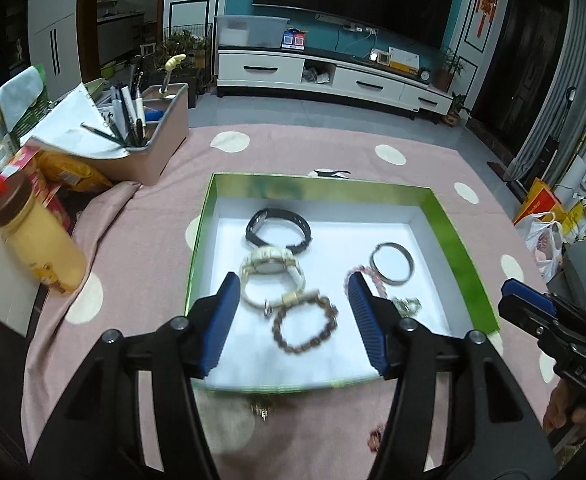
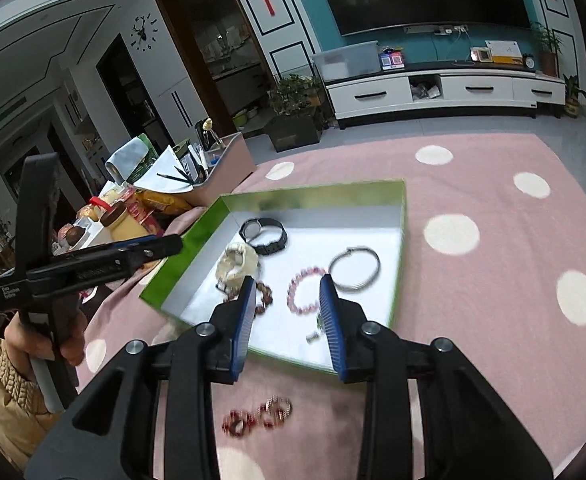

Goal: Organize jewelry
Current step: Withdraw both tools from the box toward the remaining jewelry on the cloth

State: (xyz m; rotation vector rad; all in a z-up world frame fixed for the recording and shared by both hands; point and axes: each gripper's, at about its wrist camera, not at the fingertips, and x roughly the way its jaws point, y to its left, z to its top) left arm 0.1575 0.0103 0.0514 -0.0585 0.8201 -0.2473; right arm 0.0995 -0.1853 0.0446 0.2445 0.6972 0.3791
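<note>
A green box [image 1: 449, 220] [image 2: 403, 216] with a white floor lies on the pink cloth. In it lie a black watch [image 1: 279, 230] [image 2: 264, 234], a white watch [image 1: 271, 268] [image 2: 237, 264], a brown bead bracelet [image 1: 305, 326] [image 2: 265, 296], a pink bead bracelet [image 1: 369, 276] [image 2: 303, 288], a silver bangle [image 1: 391, 262] [image 2: 353, 268] and a small metal piece [image 1: 407, 304] [image 2: 313, 336]. Red and gold earrings [image 2: 259, 416] [image 1: 261, 410] lie on the cloth in front of the box. My left gripper [image 1: 293, 284] [image 2: 149, 248] is open and empty above the box's near side. My right gripper [image 2: 285, 286] [image 1: 529, 300] is open and empty.
A beige organizer with pens [image 1: 161, 132] [image 2: 229, 160], papers, snack packs and a yellow bottle [image 1: 33, 236] [image 2: 127, 226] crowd the table's left. The dotted pink cloth [image 1: 333, 148] [image 2: 493, 208] covers the table. A TV cabinet [image 1: 333, 76] stands across the room.
</note>
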